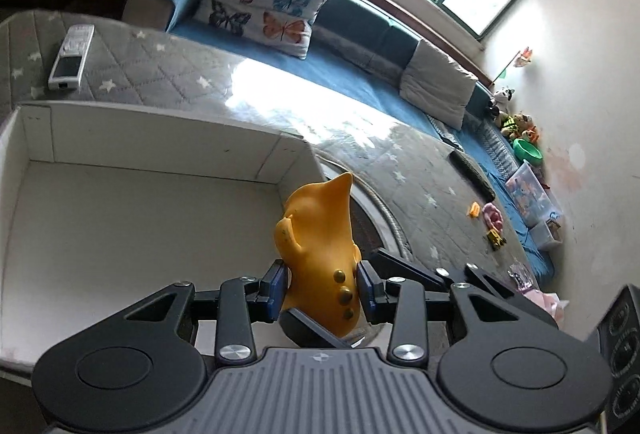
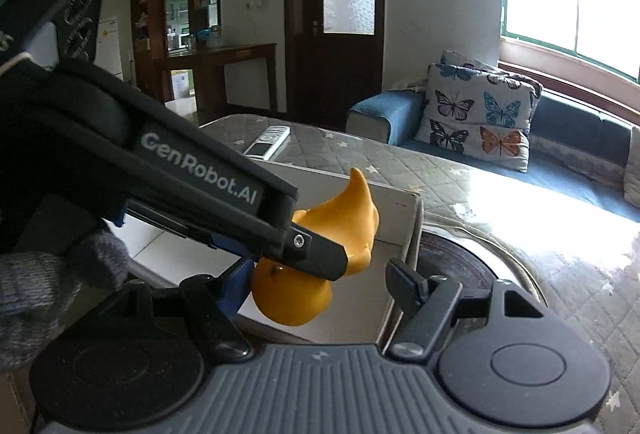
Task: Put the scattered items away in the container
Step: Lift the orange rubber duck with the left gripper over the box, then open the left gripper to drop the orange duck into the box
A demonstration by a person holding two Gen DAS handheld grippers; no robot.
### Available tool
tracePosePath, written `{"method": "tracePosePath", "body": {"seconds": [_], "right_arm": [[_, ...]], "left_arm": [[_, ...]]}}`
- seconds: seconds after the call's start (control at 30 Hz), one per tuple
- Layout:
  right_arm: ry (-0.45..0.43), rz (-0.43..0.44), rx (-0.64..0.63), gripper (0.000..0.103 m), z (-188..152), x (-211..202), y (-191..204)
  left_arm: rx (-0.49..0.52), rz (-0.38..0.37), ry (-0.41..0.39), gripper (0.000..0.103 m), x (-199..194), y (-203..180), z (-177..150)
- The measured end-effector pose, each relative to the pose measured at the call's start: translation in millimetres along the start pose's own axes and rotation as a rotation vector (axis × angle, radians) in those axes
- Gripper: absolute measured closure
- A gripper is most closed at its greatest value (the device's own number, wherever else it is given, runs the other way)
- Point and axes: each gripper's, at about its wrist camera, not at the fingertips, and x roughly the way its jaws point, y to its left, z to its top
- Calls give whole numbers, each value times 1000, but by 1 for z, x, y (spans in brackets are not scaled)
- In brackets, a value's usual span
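My left gripper (image 1: 322, 290) is shut on an orange rubber dolphin toy (image 1: 320, 234), holding it over the right edge of a white open box (image 1: 160, 137) whose inside shows nothing. In the right wrist view the same toy (image 2: 344, 230) hangs over the box (image 2: 396, 201), clamped by the left gripper, which crosses in from the left. My right gripper (image 2: 316, 278) is open just beneath and around the toy; its left finger is partly hidden behind the toy and the left gripper. Small toys (image 1: 494, 218) lie scattered on the far grey mat.
A remote control (image 1: 72, 57) lies on the grey quilted mat beyond the box. A round dark disc (image 2: 452, 258) sits right of the box. A blue couch with a butterfly pillow (image 1: 264, 5), plush toys and a clear bin (image 1: 528, 189) line the wall.
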Motion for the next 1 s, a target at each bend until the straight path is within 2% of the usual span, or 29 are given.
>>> {"method": "tracePosePath", "body": {"seconds": [0.27,0.47,0.7,1.0], "right_arm": [[30,-21,49,29,-8,8,-18],[46,-29,69,29,-13,12,-25],[46,-37,77,29,-18,8,-25],[27,-34,85,29,-22,-14,-23]], "left_arm": [[-15,44,74,62,34,9,2],[-25,60,110,64,45,9,0],[-2,73,93,64,38,4,-3],[41,83,39,64,12,-11,-14]]}}
